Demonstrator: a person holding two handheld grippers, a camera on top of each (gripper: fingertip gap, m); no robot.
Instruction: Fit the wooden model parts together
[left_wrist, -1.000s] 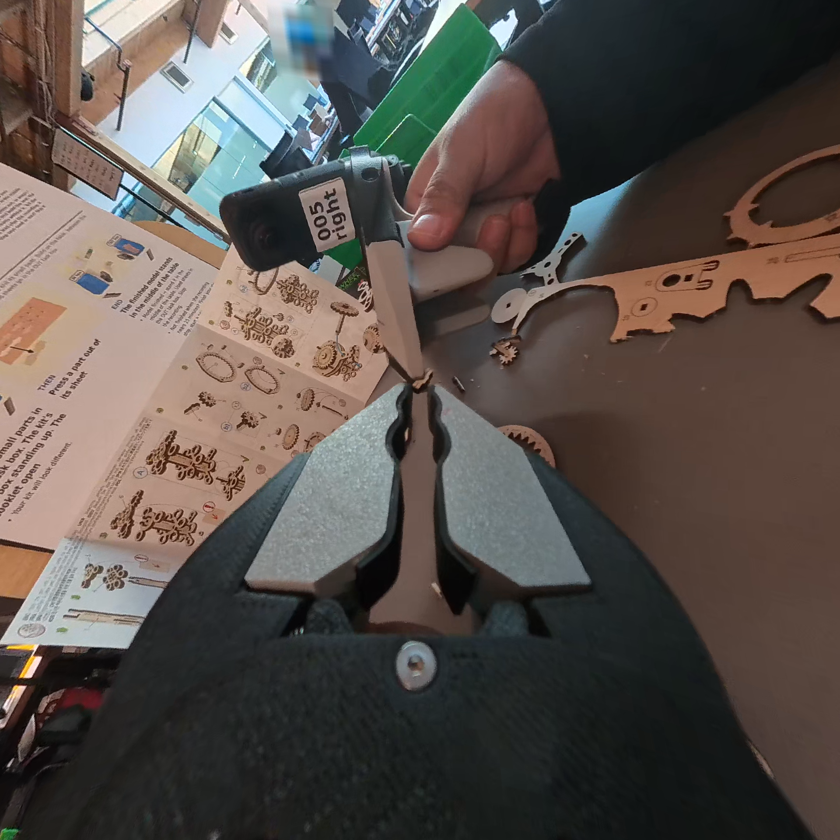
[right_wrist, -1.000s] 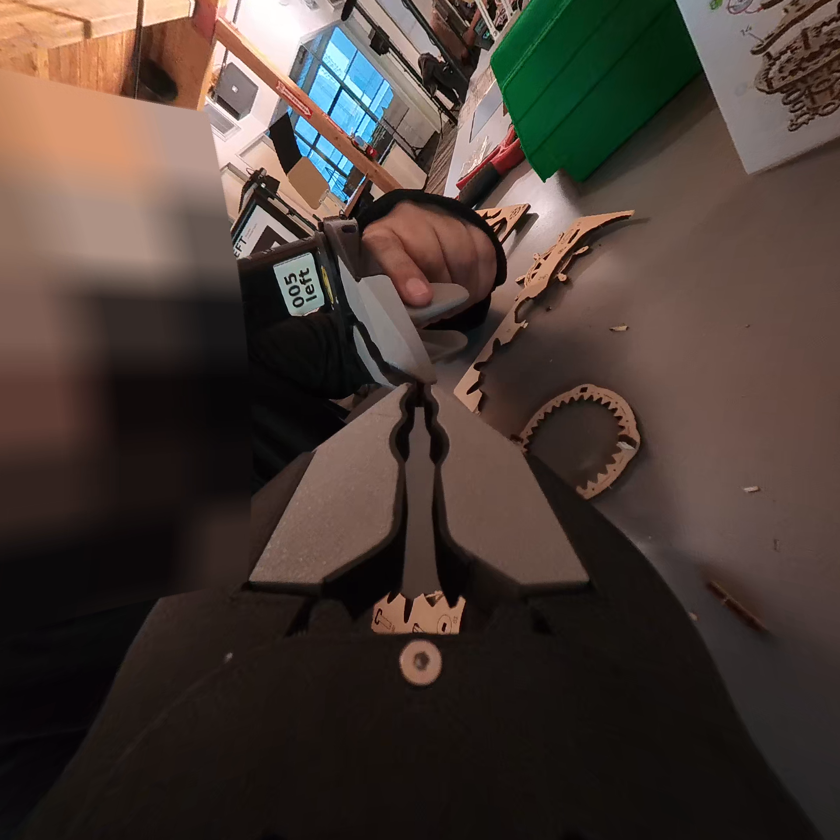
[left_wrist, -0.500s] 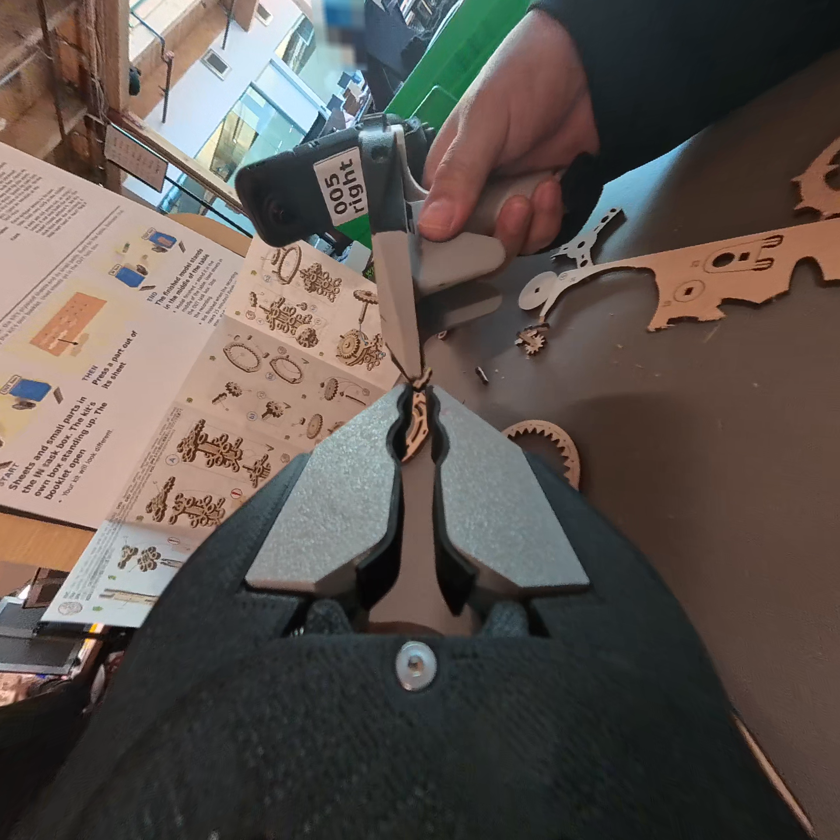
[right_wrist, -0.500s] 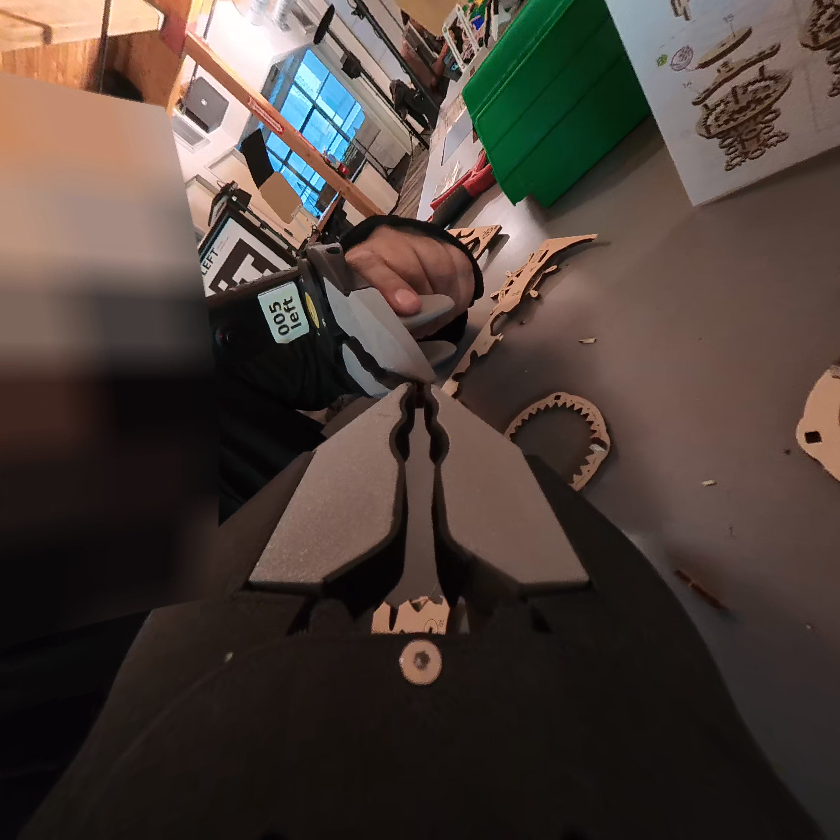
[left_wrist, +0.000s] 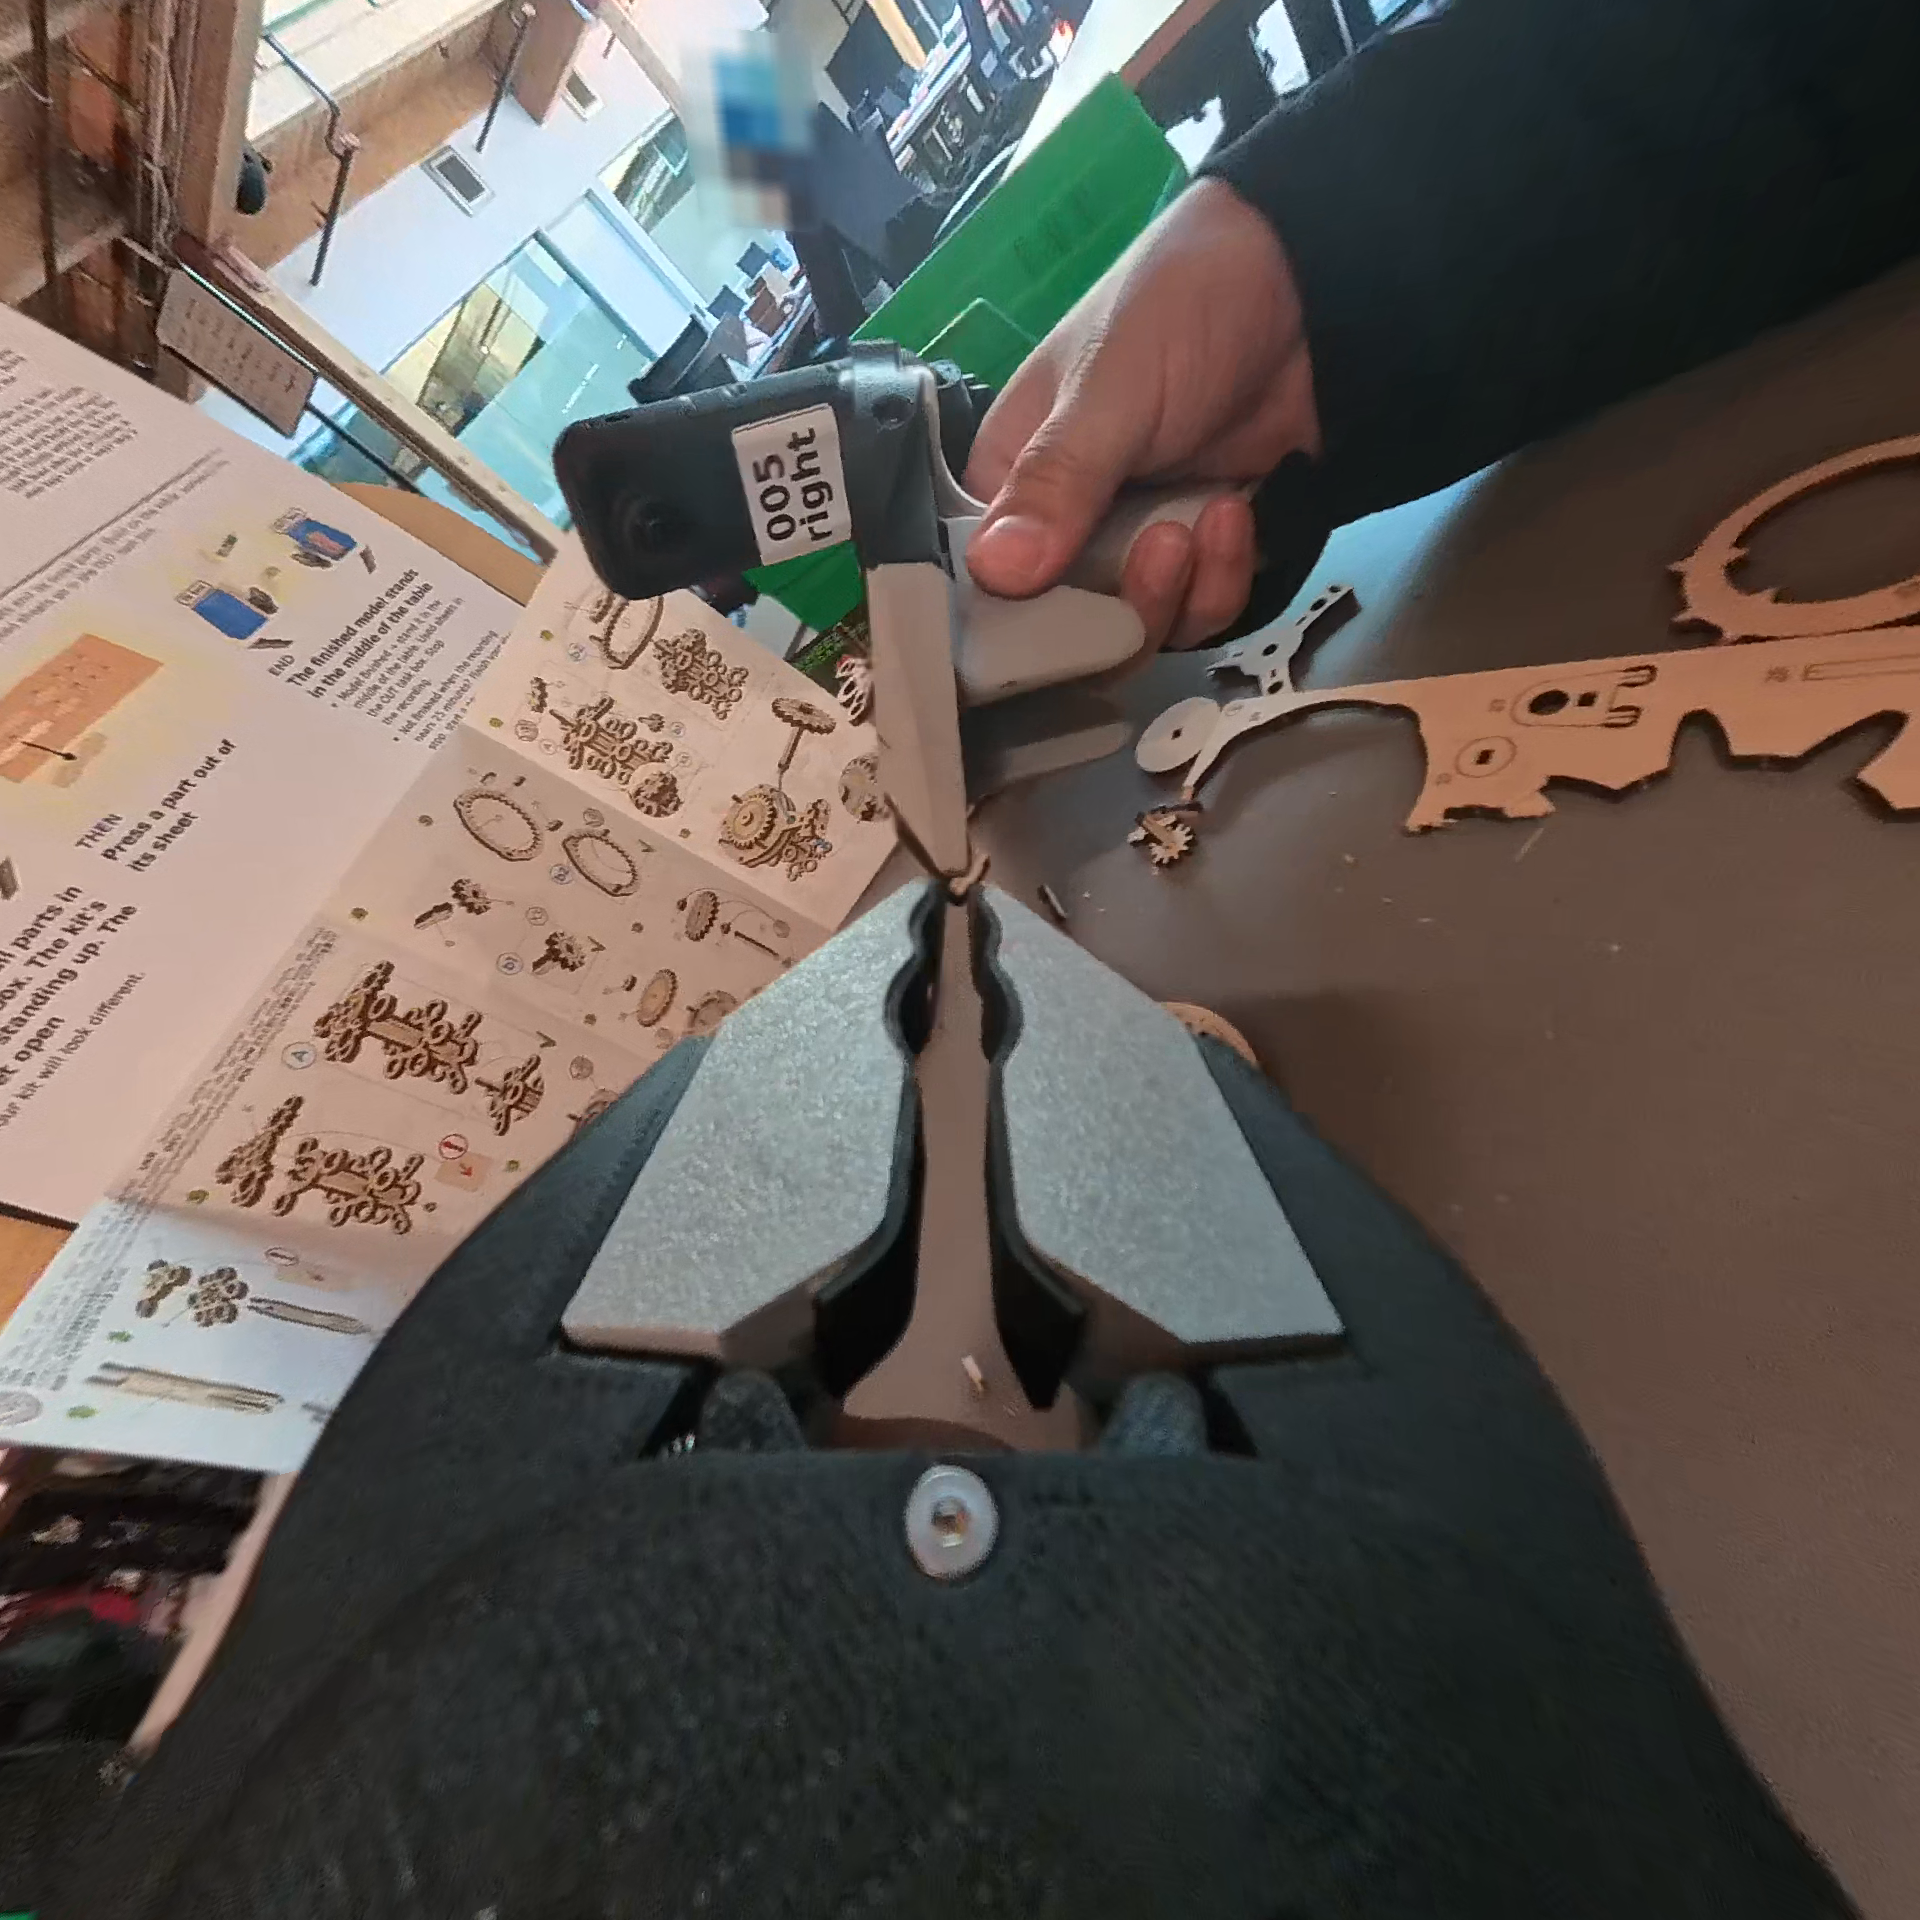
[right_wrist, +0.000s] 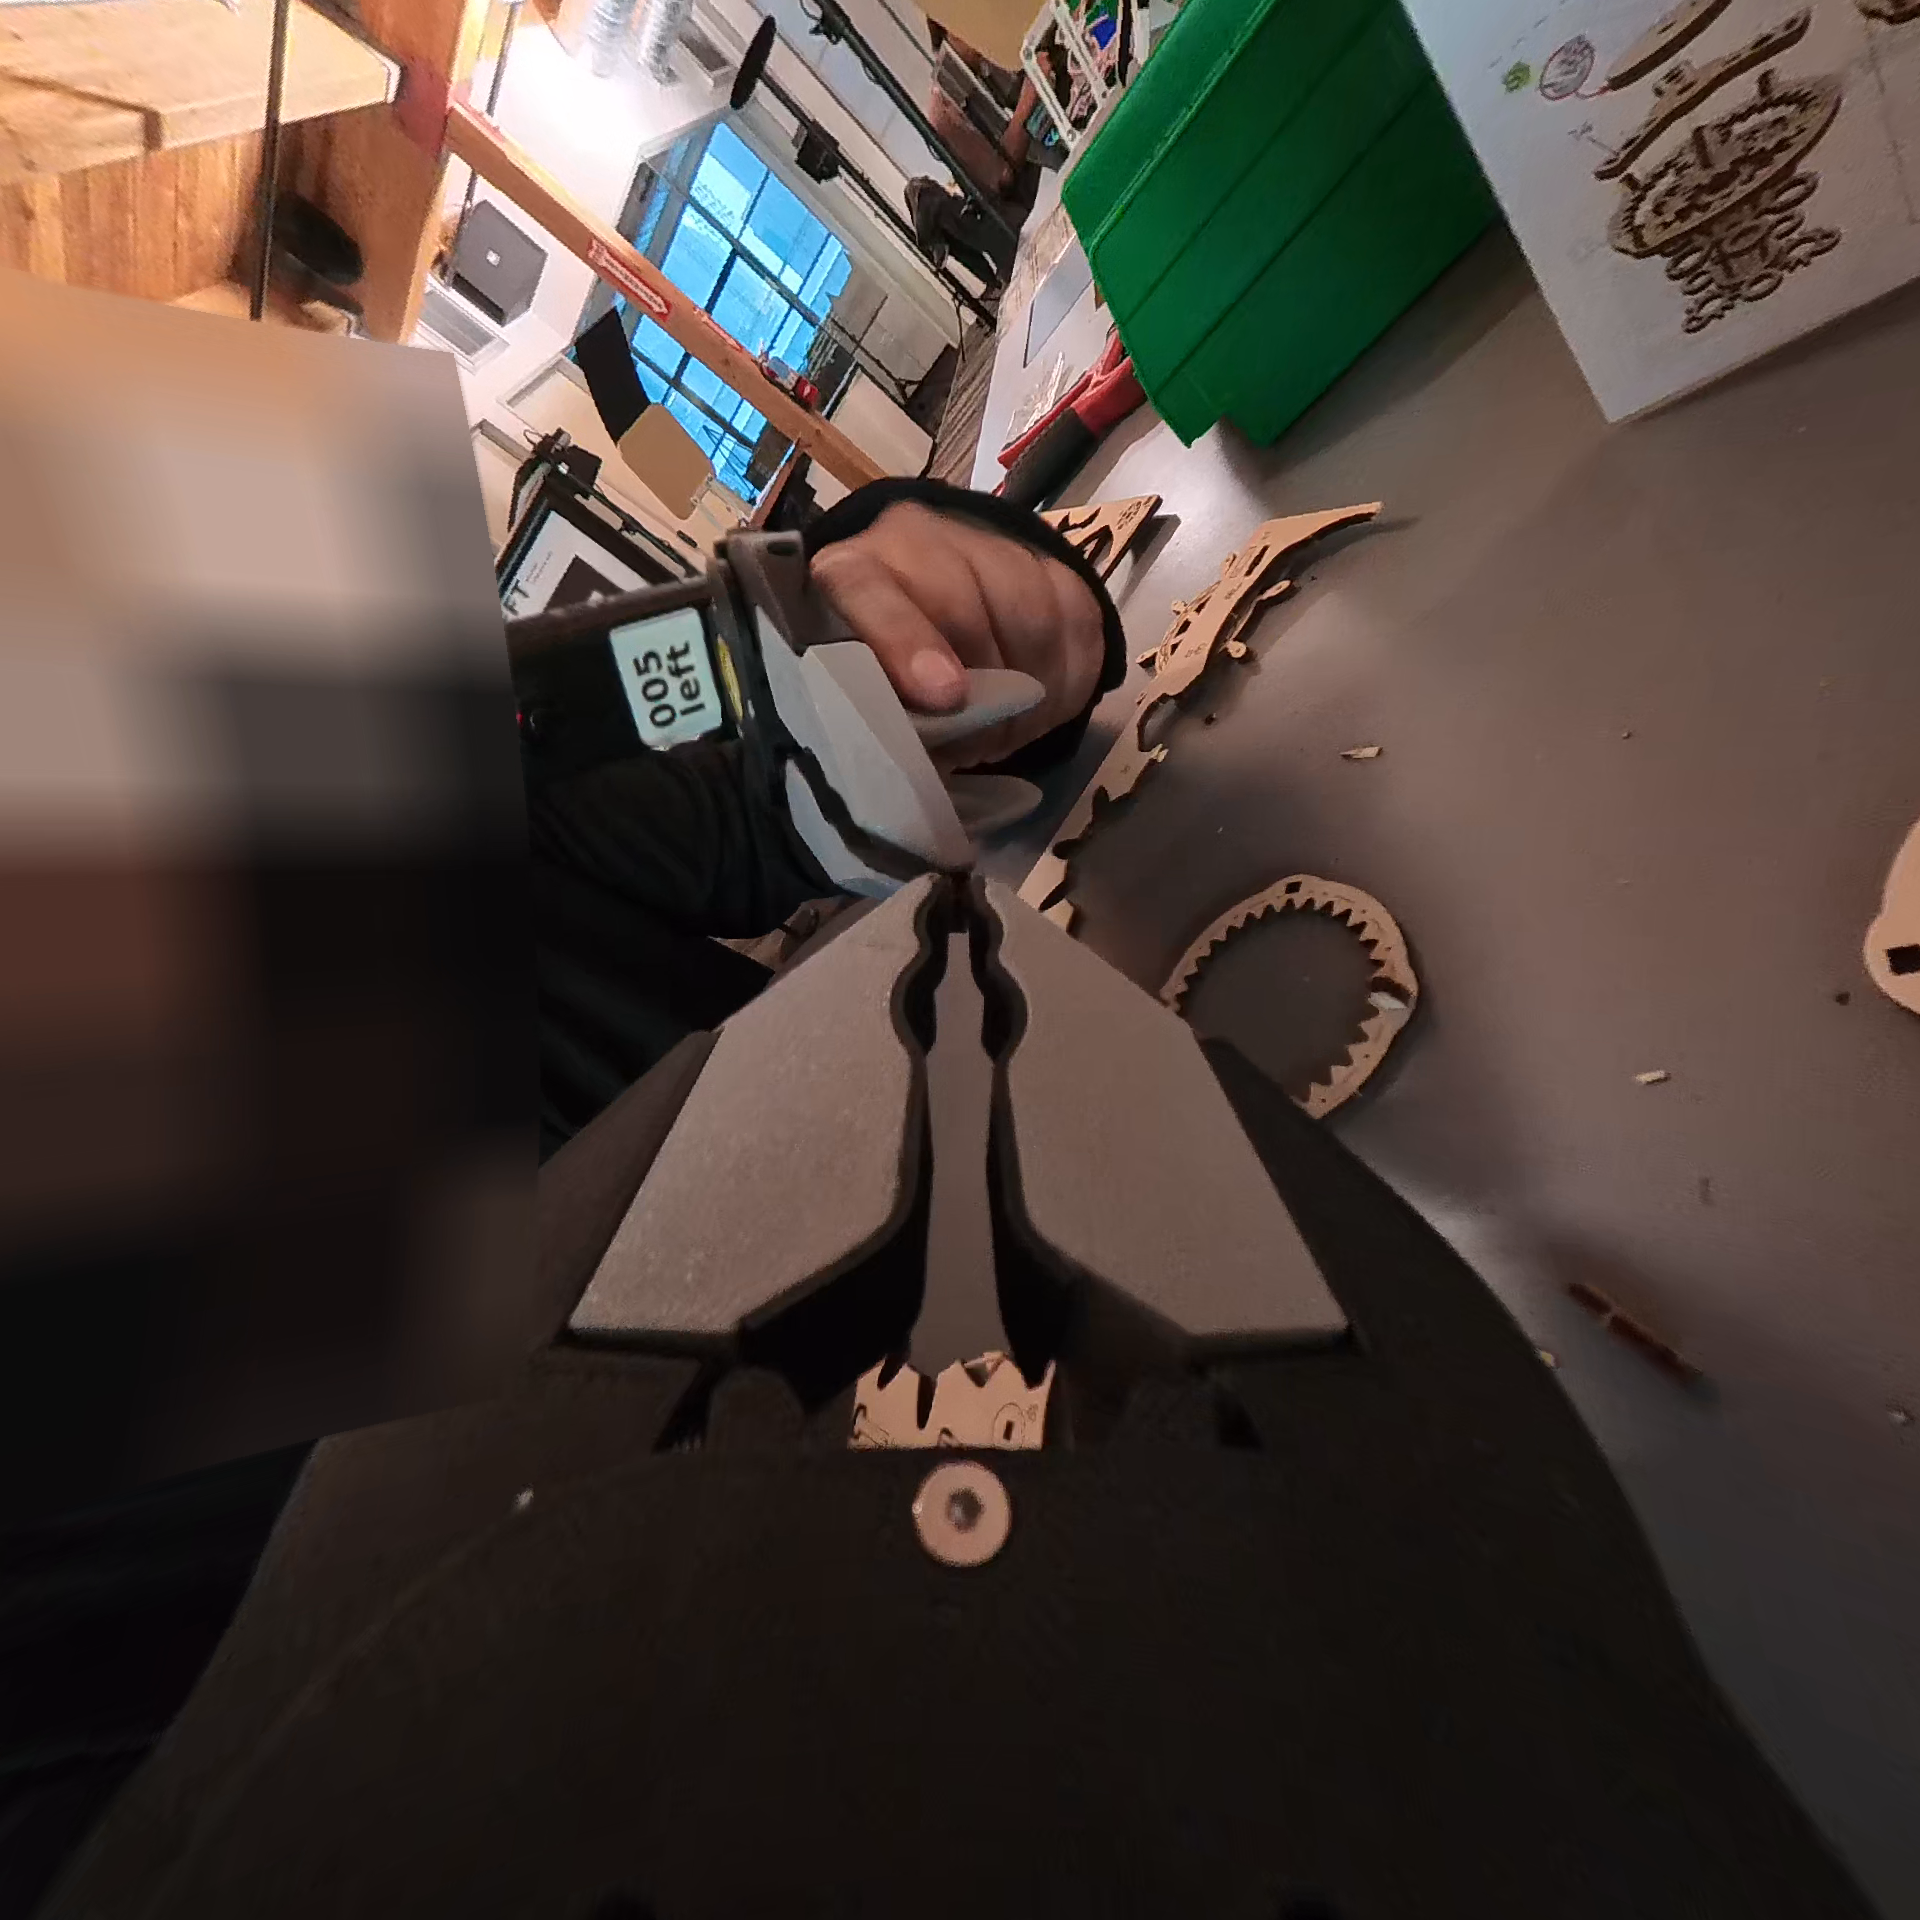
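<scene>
A tiny wooden part (left_wrist: 961, 871), judged light, thin and brittle, is pinched above the bench (left_wrist: 1558, 1143) between the nearly closed tips of the left gripper (left_wrist: 958, 906) and right gripper (right_wrist: 956, 883), so only edge grips seem advisable.

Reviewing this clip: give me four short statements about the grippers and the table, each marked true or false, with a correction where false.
1. The left gripper and right gripper meet tip to tip. True.
2. Both grippers are wide open. False: both are nearly shut, with a tiny wooden piece at the tips.
3. A toothed wooden ring lies flat on the table. True.
4. The instruction booklet is closed. False: it lies open.
</scene>
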